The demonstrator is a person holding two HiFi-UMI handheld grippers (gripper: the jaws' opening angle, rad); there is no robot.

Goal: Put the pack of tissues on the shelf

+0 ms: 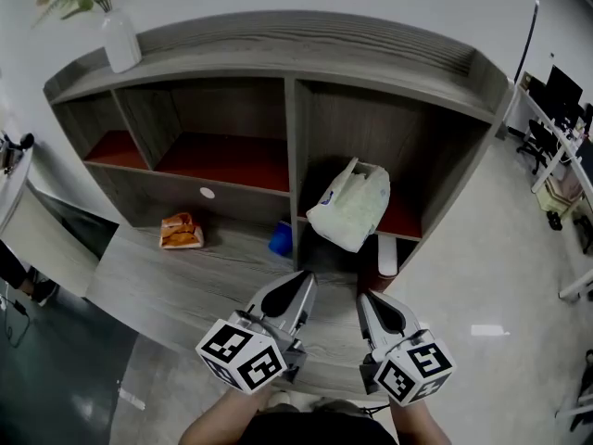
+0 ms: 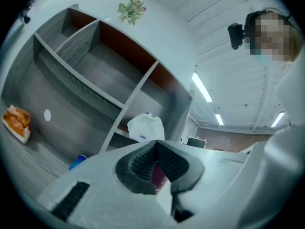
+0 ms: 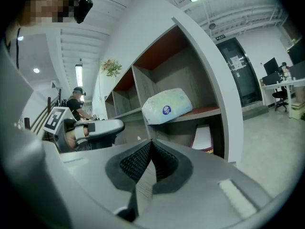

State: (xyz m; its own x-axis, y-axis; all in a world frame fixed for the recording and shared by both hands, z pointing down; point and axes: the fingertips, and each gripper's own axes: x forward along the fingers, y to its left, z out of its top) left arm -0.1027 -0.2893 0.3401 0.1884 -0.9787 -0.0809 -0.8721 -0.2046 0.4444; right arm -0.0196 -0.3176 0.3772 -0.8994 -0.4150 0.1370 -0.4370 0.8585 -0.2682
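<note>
Shelf unit [image 1: 293, 128]: grey wood, open compartments with red boards.

Pack of tissues [image 1: 350, 207]: lies on the red board of the right-hand compartment, at the board's front edge and close to the centre divider. Neither gripper touches it.

Left gripper [image 2: 156, 142]: fingers [image 2: 142, 162] closed together, nothing between them. It is held in front of the shelf unit's lower ledge and clear of the pack.

Right gripper [image 3: 150, 142]: fingers closed tip to tip, nothing between them. It is just beside the left gripper and aimed toward the right-hand compartment.

Other items:
- An orange packet [image 1: 181, 231] lies on the lower ledge toward its left end.
- A blue object [image 1: 282, 239] stands at the foot of the centre divider.
- A white item [image 1: 387, 256] stands in the space under the pack's board.
- A vase [image 1: 119, 40] with flowers stands at the top left corner.
</note>
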